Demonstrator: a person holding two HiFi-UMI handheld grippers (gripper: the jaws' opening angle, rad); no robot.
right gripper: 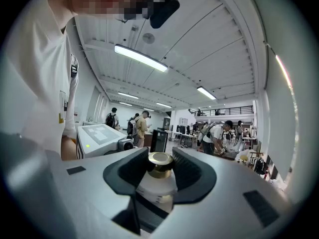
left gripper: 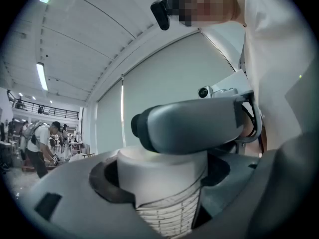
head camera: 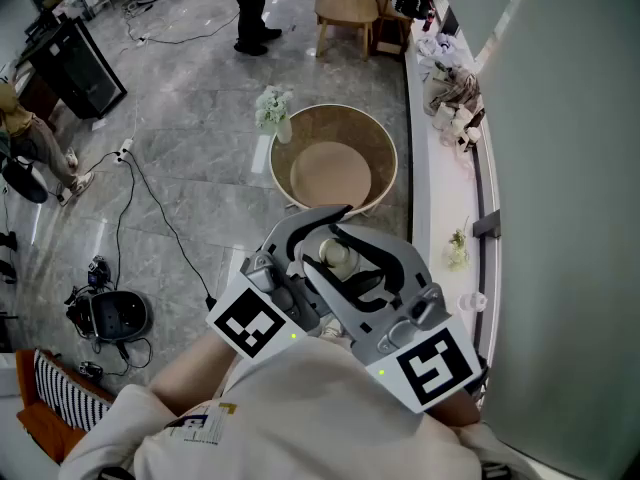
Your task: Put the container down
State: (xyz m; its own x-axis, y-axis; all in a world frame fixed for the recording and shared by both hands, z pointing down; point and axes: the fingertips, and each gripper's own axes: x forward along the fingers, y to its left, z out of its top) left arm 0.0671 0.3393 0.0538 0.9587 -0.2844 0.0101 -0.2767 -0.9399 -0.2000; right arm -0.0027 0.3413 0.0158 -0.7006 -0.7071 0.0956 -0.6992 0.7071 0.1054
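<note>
- Container (head camera: 335, 253), a white bottle with a gold cap (right gripper: 160, 162), is held in the air close to the person's chest. It is above the grey floor (head camera: 180, 138) and not resting on anything.
- The left gripper (head camera: 320, 236) is clasped round the wide white body of the bottle. In the left gripper view the body (left gripper: 159, 176) fills the notch between the widely spread jaws, with a fine grid pattern on its lower part.
- The right gripper (head camera: 348, 268) is clamped on the top of the bottle. In the right gripper view its jaws (right gripper: 160, 169) close in on the gold cap from both sides, with the white shoulder just below them.
- The two grippers cross at the bottle. In the left gripper view one grey jaw of the right gripper (left gripper: 189, 126) lies across the top of the white body.
- Beyond the grippers in the head view stands a round wooden table (head camera: 385, 148) with a raised rim.
- A vase of pale flowers (head camera: 273, 111) is at the table's far left edge. Whether it stands on the rim or just beside it cannot be told.
- A white counter (head camera: 425, 198) runs along the right, with small things on its far end.
- A black cable (head camera: 150, 198) trails over the floor at the left.
</note>
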